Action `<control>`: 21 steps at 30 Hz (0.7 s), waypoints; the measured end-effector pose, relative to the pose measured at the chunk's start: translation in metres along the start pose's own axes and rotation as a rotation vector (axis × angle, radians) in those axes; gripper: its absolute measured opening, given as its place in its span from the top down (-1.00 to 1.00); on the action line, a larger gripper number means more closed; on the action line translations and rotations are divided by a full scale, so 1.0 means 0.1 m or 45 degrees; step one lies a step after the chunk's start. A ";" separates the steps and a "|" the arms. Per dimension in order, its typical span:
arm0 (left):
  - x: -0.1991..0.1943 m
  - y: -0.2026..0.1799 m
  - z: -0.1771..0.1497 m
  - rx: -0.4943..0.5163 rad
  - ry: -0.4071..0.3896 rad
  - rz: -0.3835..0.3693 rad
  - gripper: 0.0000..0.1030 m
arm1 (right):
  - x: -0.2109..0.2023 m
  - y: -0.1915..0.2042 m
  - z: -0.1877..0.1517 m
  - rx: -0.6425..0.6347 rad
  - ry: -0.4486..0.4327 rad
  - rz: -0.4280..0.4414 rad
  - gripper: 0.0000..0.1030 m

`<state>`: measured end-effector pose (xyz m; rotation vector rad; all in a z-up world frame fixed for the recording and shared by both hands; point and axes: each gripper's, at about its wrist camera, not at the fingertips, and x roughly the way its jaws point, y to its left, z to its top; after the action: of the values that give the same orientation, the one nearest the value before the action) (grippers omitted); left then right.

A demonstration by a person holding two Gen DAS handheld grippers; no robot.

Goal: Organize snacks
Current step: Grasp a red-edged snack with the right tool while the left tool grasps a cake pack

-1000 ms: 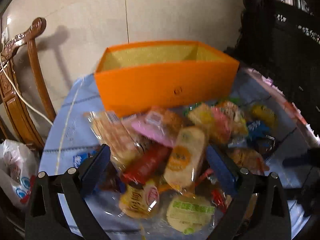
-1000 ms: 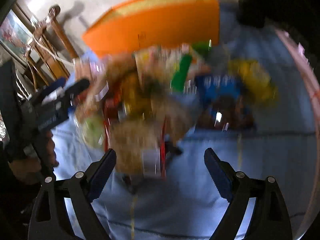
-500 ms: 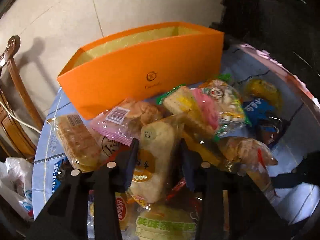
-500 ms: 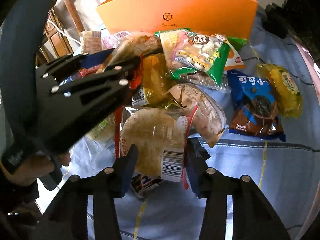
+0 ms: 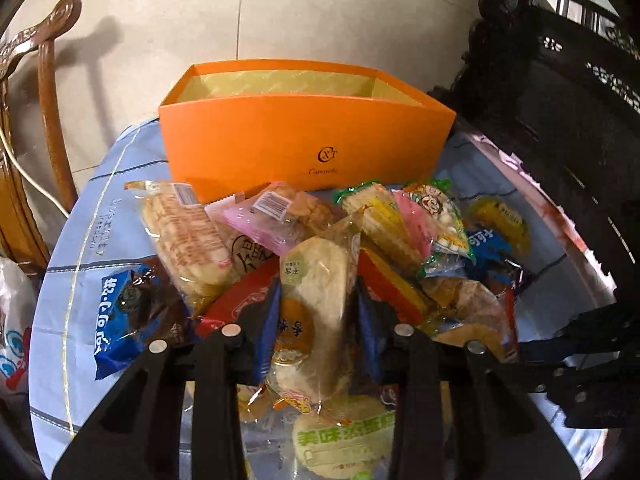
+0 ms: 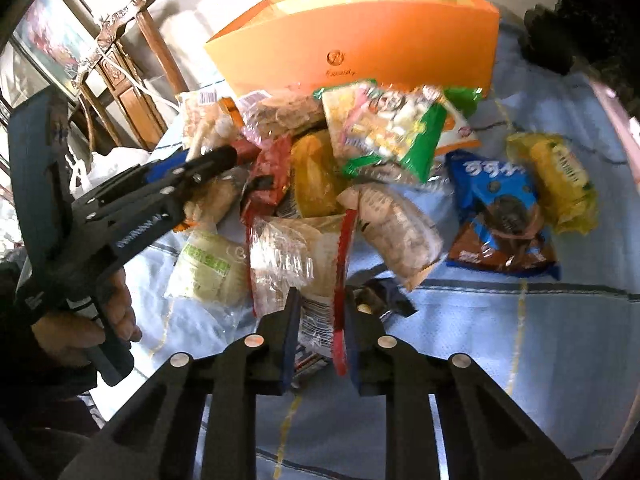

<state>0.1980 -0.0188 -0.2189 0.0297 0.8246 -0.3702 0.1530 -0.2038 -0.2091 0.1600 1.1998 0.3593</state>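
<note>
Both grippers have just been closing: the left gripper is squeezing a pale cake low in the middle, and the right gripper is pinching a clear pack. Other snacks are lying just under the orange box. Lifting may be dragging neighbours along, because the packs are overlapping.

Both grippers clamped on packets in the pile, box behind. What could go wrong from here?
1. The left gripper has just closed on the pale pastry packet, wedged among neighbours; lifting may drag them along.
2. The right gripper has just closed on the clear red-edged packet near one end; it may slip.
3. Both loads head for one orange box; the grippers could collide.
</note>
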 end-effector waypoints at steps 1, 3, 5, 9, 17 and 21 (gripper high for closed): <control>-0.03 0.01 0.00 -0.002 -0.008 0.001 0.35 | 0.00 -0.01 0.00 0.015 0.004 0.027 0.54; -0.06 0.03 0.01 -0.014 -0.013 -0.009 0.35 | 0.07 -0.02 0.01 0.047 0.019 0.079 0.20; -0.09 0.03 0.02 -0.021 -0.017 -0.013 0.35 | 0.17 0.02 0.02 0.064 0.029 0.097 -0.23; -0.16 0.04 0.04 -0.020 -0.020 -0.021 0.35 | 0.35 0.07 0.07 0.065 0.040 0.060 0.06; -0.38 0.21 0.08 -0.095 -0.050 -0.030 0.34 | -0.02 0.13 0.05 0.024 -0.031 0.117 0.67; -0.56 0.23 0.11 -0.093 -0.089 -0.041 0.34 | -0.32 0.20 0.03 -0.024 -0.087 0.169 0.75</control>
<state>0.1788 0.0181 -0.1741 -0.0645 0.7700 -0.3692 0.1418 -0.1959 -0.1738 0.2346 1.1207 0.4771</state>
